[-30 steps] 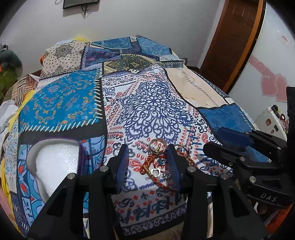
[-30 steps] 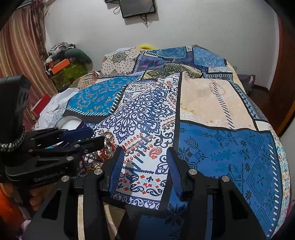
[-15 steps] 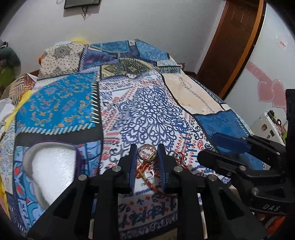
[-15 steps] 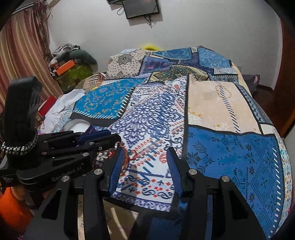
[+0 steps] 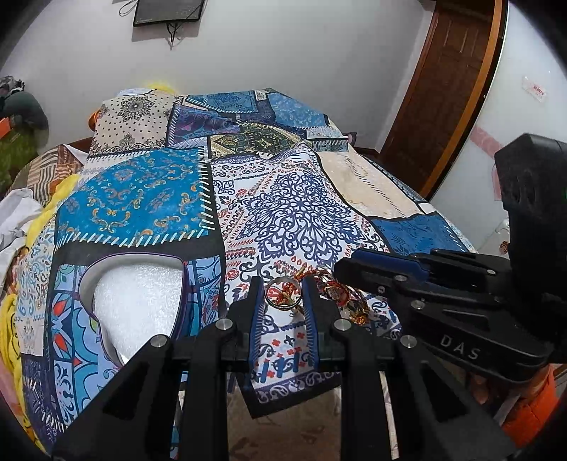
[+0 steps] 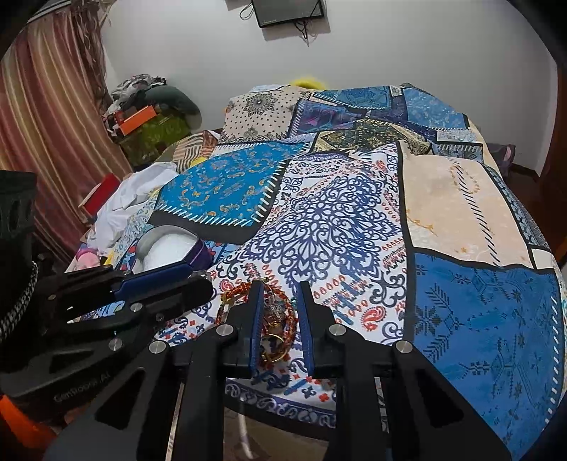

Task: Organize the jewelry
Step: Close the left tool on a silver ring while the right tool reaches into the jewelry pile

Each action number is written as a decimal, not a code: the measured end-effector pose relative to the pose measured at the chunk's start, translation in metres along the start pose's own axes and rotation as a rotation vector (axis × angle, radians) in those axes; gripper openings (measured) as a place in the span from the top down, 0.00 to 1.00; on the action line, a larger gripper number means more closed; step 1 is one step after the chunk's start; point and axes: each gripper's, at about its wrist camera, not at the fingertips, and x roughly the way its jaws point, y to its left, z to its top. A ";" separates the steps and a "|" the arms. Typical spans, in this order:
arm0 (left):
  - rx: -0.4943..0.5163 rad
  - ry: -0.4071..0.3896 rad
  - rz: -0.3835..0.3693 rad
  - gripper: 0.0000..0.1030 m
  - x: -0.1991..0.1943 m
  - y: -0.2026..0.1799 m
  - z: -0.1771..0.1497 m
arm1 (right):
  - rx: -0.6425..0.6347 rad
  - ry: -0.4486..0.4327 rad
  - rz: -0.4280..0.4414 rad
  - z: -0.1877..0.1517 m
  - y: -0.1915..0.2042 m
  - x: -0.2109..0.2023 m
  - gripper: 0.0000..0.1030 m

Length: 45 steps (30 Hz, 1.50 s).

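Bangle [image 5: 282,293] pinched upright in left tool [image 5: 282,296] for lifting clear | right tool [image 6: 280,321] partly parted, straddling bead tangle [image 6: 278,312] to isolate it | foam-lined box [image 5: 134,301] waits left

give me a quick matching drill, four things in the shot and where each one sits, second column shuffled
Things:
1. metal bangle
2. foam-lined box
3. wooden door
4. wall screen

Places:
a. high on the white wall
b. between the left gripper fingers
c. far right, past the bed
d. on the bedspread, left of the jewelry

Pairs: 1-b, 2-d, 3-c, 4-a
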 end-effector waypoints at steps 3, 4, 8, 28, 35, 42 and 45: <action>0.002 -0.006 -0.005 0.80 -0.001 -0.002 -0.001 | 0.007 -0.011 0.009 0.001 0.001 -0.005 0.84; 0.003 -0.006 -0.007 0.80 -0.002 -0.003 -0.001 | 0.004 -0.014 0.011 0.002 0.002 -0.007 0.84; 0.008 -0.008 -0.006 0.80 -0.003 -0.004 -0.004 | -0.016 0.000 0.003 0.003 0.007 -0.002 0.84; -0.013 -0.028 0.007 0.80 -0.012 -0.001 -0.005 | 0.028 -0.021 -0.003 0.005 -0.002 -0.005 0.96; -0.013 -0.053 0.010 0.80 -0.026 -0.003 -0.007 | 0.023 -0.053 -0.010 0.008 -0.002 -0.023 0.96; -0.017 -0.054 0.012 0.80 -0.032 -0.002 -0.010 | 0.011 0.072 -0.011 -0.008 0.001 -0.010 0.96; -0.024 -0.051 0.013 0.80 -0.033 0.001 -0.012 | 0.001 0.079 0.005 -0.014 0.005 -0.012 0.96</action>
